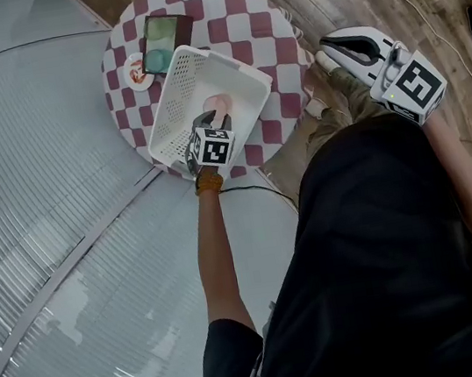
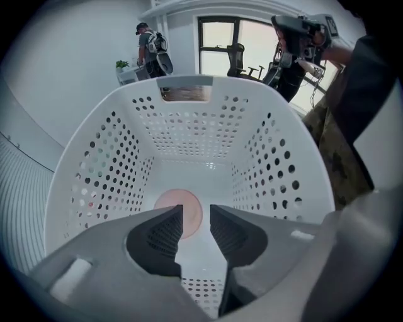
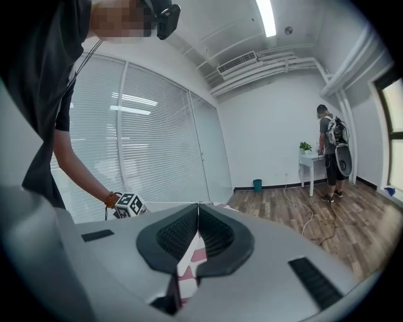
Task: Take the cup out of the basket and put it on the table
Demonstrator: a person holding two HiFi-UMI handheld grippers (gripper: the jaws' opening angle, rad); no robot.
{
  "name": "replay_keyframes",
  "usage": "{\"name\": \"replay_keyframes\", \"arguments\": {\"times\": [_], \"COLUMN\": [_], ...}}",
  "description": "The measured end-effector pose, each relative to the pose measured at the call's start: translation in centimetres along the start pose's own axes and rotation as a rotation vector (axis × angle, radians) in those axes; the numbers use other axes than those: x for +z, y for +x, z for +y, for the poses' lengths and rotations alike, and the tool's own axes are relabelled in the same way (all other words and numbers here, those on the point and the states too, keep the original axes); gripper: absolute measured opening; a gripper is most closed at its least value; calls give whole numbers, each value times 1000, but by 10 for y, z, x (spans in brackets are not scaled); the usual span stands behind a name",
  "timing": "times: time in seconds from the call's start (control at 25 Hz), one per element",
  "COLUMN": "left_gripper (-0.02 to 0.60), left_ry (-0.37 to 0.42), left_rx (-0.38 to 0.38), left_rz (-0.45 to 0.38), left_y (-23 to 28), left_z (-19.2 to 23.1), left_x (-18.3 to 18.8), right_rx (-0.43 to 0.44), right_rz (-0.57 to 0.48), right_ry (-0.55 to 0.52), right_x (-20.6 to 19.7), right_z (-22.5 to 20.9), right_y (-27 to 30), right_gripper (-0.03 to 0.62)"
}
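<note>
A white perforated basket (image 1: 168,107) stands on the round table with a red-and-white checked cloth (image 1: 231,15). A pale pink cup (image 1: 219,102) lies on the basket's floor near its front end. My left gripper (image 1: 214,118) points steeply down into the basket just above the cup. In the left gripper view its jaws (image 2: 196,223) stand open with nothing between them, and the cup (image 2: 179,202) shows as a pink disc beyond the tips, inside the basket (image 2: 189,85). My right gripper (image 1: 329,44) hangs level, off the table's right side, its jaws shut (image 3: 198,210) on nothing.
A dark-framed green tablet (image 1: 164,42) and a small round plate (image 1: 137,70) lie on the table behind the basket. A ribbed white wall (image 1: 29,171) runs along the left. A cable (image 1: 423,20) trails over the wooden floor. A person (image 3: 330,151) stands at a far white table.
</note>
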State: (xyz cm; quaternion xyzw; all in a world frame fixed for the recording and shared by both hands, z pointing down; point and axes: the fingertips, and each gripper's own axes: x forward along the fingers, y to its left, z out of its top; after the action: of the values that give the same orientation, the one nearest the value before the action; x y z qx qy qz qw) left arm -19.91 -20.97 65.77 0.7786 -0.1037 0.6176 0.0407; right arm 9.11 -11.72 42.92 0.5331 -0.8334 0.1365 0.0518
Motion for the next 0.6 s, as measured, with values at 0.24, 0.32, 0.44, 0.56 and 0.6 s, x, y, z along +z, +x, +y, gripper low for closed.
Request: {"name": "replay_keyframes", "arguments": {"times": [0.24,0.32,0.44,0.56,0.6], "left_gripper": [124,126,126,126,126], "left_ry": [13,15,20,21,23], "left_rx": [-12,-21,-36,-49,-52], "left_rz": [50,54,61,72,77], "left_y": [14,18,22,28,30], "left_z": [3,3,0,-3,-4], "left_x": [-9,-7,-4,-4,-3], "right_rx": [-28,-35,-45,-53,-54], "right_rz": [-2,-1,1,3,2], "right_ry": [15,21,29,33,34], "right_x": [-3,-5,-6,-7,-7], "right_z": [-5,-9,-11,-13,-15], "right_y": [-5,-7,-8,-10,-11], "right_gripper": [11,11,12,11,11]}}
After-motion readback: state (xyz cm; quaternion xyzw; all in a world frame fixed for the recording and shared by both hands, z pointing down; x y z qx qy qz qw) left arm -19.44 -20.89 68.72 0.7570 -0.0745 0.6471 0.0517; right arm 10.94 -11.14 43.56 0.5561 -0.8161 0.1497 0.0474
